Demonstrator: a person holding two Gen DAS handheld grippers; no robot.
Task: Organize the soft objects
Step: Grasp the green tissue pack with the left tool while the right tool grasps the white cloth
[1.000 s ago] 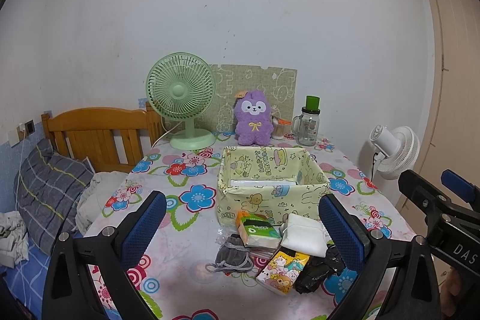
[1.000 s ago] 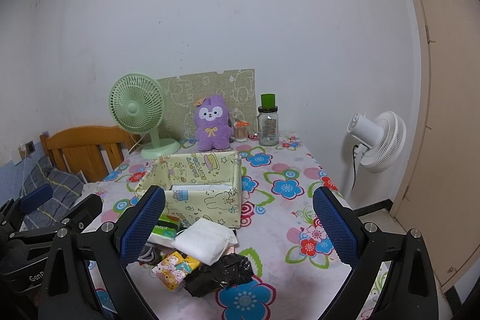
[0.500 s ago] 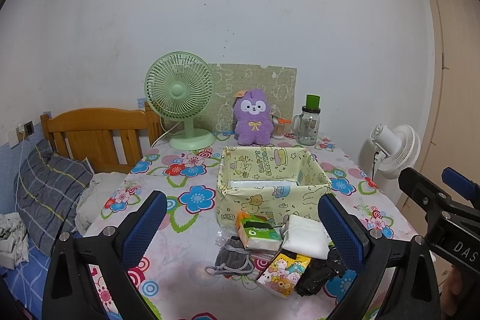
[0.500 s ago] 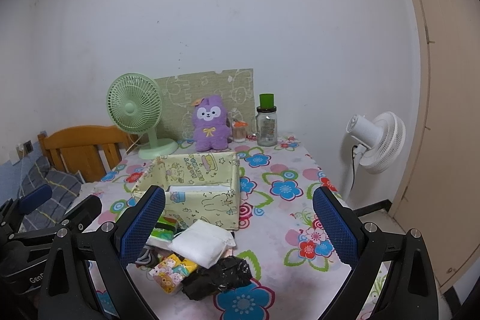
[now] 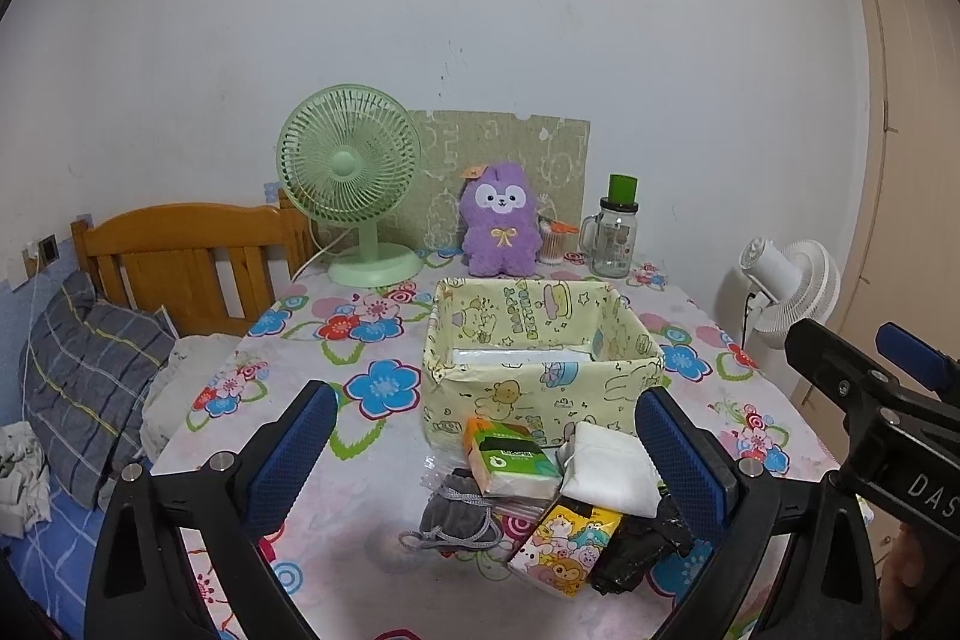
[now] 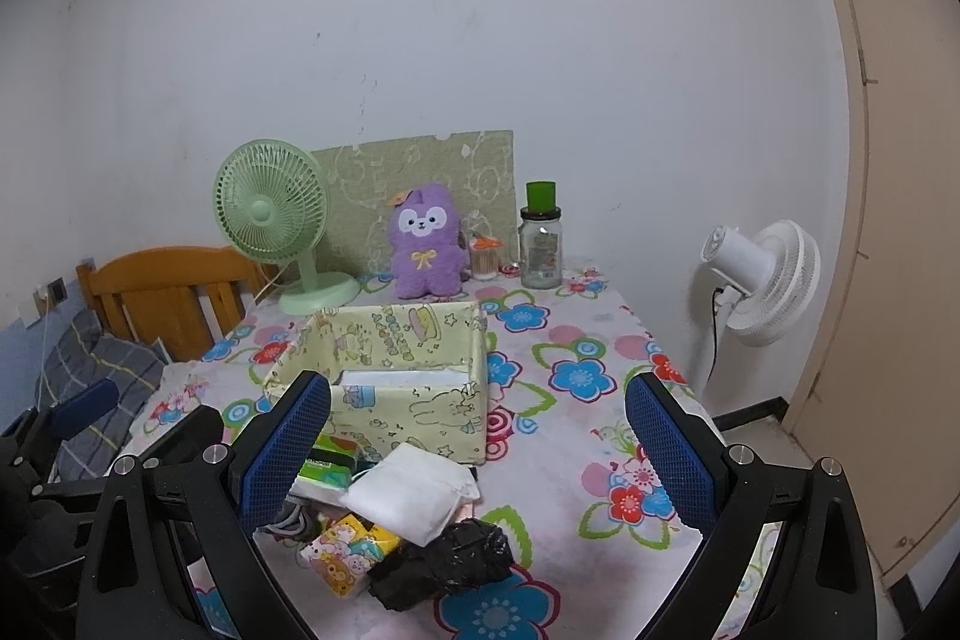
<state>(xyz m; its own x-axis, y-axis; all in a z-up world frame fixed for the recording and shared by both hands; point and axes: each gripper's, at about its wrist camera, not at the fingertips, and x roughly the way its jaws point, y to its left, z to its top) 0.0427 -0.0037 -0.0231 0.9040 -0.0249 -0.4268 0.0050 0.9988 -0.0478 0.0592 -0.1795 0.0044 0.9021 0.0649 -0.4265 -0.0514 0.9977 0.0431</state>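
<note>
Fingers of the left gripper point(image 5: 480, 451) stand spread and hold nothing, hovering over the near edge of the table point(image 5: 384, 556); the right gripper point(image 6: 477, 451) is likewise spread and empty; over the last second both have hardly shifted, so nothing is yet lifted and sorting seems not begun. Beneath them lies the pile: green tissue pack point(image 5: 510, 460), white pouch point(image 5: 609, 472), grey drawstring bag point(image 5: 459, 511), cartoon tissue pack point(image 5: 567, 541), black bag point(image 5: 639, 544), all touching. Just beyond stands the yellow fabric box point(image 5: 540, 388), something white inside; a purple plush point(image 5: 498, 229) sits at the far edge.
</note>
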